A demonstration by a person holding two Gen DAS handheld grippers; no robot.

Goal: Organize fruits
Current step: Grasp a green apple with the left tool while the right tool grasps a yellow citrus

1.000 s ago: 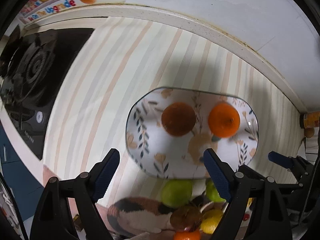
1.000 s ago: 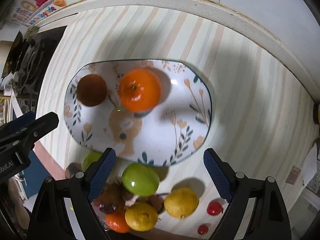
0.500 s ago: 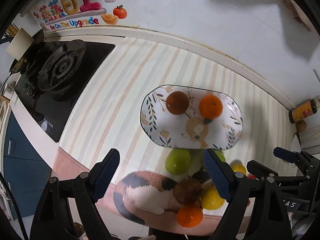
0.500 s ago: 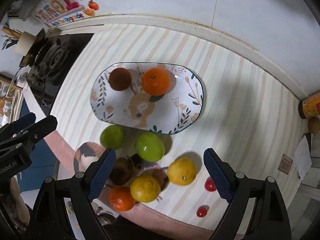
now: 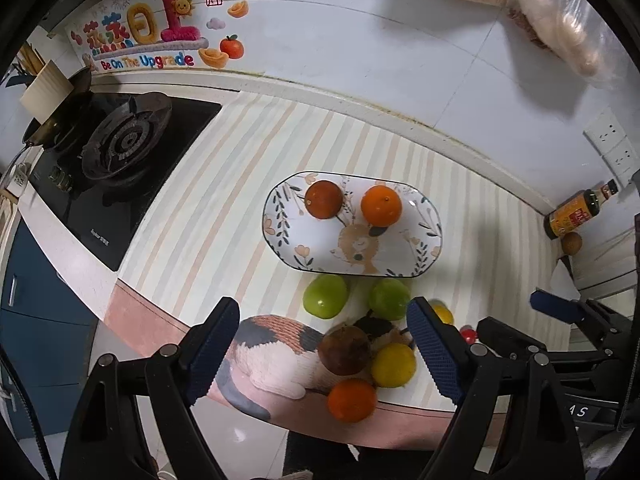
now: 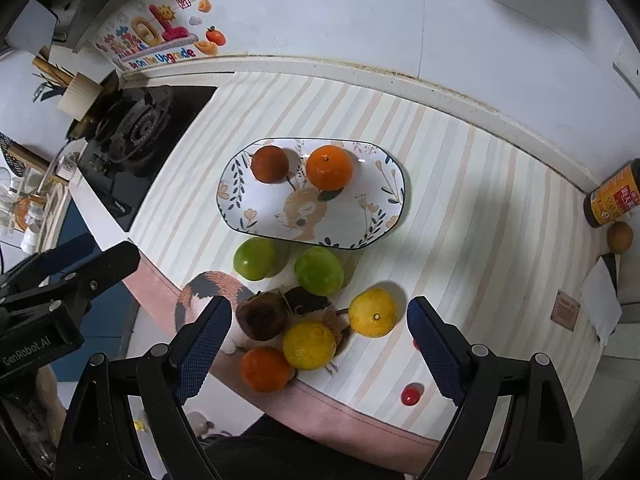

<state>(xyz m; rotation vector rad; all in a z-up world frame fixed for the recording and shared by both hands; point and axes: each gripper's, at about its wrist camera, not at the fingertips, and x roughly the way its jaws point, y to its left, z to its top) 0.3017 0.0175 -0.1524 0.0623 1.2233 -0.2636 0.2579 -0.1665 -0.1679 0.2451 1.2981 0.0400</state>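
Note:
An oval floral plate [image 5: 424, 256] [image 6: 380, 220] on the striped mat holds a brown fruit [image 5: 324, 199] [image 6: 270, 164] and an orange [image 5: 381, 205] [image 6: 329, 168]. In front of it lie two green fruits [image 6: 255, 253] [image 6: 319, 270], a dark brown fruit [image 6: 262, 316], two yellow fruits [image 6: 309, 345] [image 6: 373, 312] and an orange [image 6: 266, 369]. My left gripper [image 5: 326, 352] is open and empty, high above the front fruits. My right gripper [image 6: 318, 342] is open and empty, also high above them.
A gas stove [image 5: 120, 152] sits at the left. A sauce bottle [image 6: 612, 196] and a small brown fruit [image 6: 620, 237] stand at the far right. Two small red tomatoes [image 6: 411, 394] lie near the front edge. A tiled wall [image 5: 360, 40] is behind.
Both grippers have pulled up and back from the plate, so more of the counter, stove and wall shows. Both stay open. The fruits have not moved.

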